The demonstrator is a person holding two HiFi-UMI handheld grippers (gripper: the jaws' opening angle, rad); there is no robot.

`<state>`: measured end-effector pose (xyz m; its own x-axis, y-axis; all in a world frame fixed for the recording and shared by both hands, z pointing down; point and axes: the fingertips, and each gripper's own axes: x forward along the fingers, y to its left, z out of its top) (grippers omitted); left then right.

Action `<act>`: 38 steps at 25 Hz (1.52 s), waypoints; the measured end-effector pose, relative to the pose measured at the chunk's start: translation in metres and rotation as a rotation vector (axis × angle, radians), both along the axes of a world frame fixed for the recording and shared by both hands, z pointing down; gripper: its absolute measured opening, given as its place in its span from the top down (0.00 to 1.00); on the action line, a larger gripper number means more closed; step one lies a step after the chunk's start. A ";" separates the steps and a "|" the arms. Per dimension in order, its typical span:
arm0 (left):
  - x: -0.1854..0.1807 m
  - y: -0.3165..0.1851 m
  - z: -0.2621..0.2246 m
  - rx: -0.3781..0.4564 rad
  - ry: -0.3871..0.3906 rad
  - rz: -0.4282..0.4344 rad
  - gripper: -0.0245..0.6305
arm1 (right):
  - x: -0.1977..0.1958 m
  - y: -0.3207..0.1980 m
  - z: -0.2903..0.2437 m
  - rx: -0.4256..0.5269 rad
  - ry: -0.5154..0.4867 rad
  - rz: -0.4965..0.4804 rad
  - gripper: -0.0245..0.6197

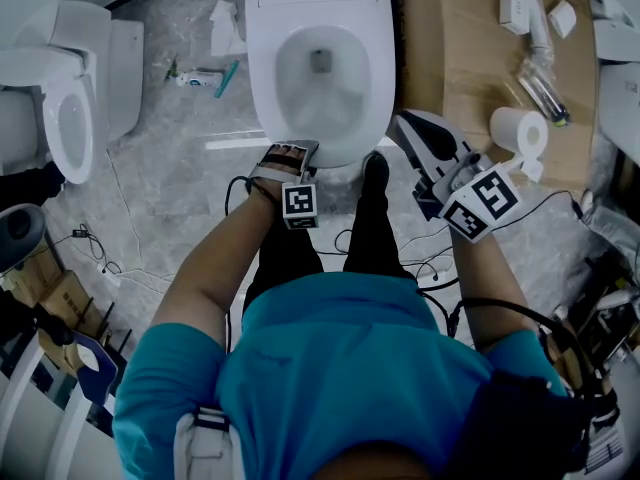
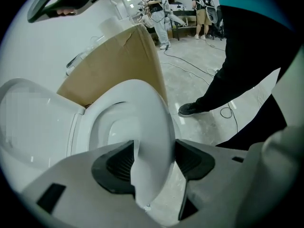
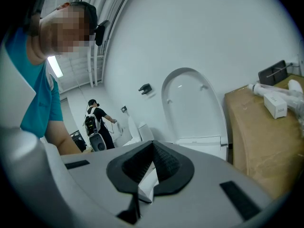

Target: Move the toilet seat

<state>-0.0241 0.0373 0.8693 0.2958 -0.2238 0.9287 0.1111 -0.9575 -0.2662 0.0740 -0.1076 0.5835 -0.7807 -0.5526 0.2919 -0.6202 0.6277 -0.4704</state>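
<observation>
White toilet seat clamped in left hand-held gripper, lid upright

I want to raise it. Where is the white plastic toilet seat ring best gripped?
The front edge of the white plastic toilet seat ring, approached from the front, a jaw on each face, as the left gripper has it: it is thin there.

Head cam sat way up top, pointing almost straight down past the person's chest at the toilet seat and the floor, so it was the far one. Left gripper cam was low and jammed right up on the seat rim, facing across it toward the cardboard box. Right gripper cam hung further back, tilted up at the raised lid. All three caught lid and box.
</observation>
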 end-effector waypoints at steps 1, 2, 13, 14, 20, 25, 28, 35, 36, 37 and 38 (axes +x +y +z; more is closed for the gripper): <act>0.000 -0.001 -0.002 0.008 0.004 -0.006 0.55 | -0.001 0.000 -0.001 0.000 -0.001 -0.001 0.96; 0.000 -0.002 -0.006 0.013 0.010 -0.015 0.55 | -0.002 0.001 -0.002 0.001 -0.002 -0.002 0.96; -0.003 -0.008 -0.041 0.042 0.044 -0.078 0.56 | 0.003 0.001 -0.026 0.027 0.001 0.017 0.96; -0.004 -0.007 -0.042 0.037 0.044 -0.079 0.56 | 0.003 0.001 -0.028 0.028 0.001 0.017 0.96; -0.005 -0.016 -0.066 0.059 0.058 -0.102 0.56 | 0.005 0.000 -0.041 0.043 0.003 0.017 0.96; -0.001 -0.022 -0.084 0.073 0.086 -0.123 0.60 | 0.009 -0.004 -0.050 0.053 0.001 0.024 0.96; -0.001 -0.023 -0.091 0.088 0.089 -0.110 0.64 | 0.009 -0.005 -0.056 0.060 -0.003 0.027 0.96; -0.004 -0.026 -0.096 0.115 0.072 -0.073 0.68 | 0.011 -0.008 -0.064 0.069 -0.007 0.038 0.96; -0.004 -0.028 -0.098 0.120 0.074 -0.071 0.68 | 0.011 -0.009 -0.065 0.070 -0.008 0.039 0.96; -0.003 -0.029 -0.100 0.120 0.077 -0.074 0.68 | 0.011 -0.010 -0.066 0.071 -0.009 0.039 0.96; -0.003 -0.029 -0.102 0.115 0.080 -0.079 0.68 | 0.011 -0.010 -0.067 0.073 -0.010 0.039 0.96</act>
<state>-0.0274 0.0080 0.7677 0.3450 -0.3524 0.8699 0.0110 -0.9253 -0.3791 0.0845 -0.1177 0.5161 -0.7609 -0.6019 0.2423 -0.6403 0.6363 -0.4303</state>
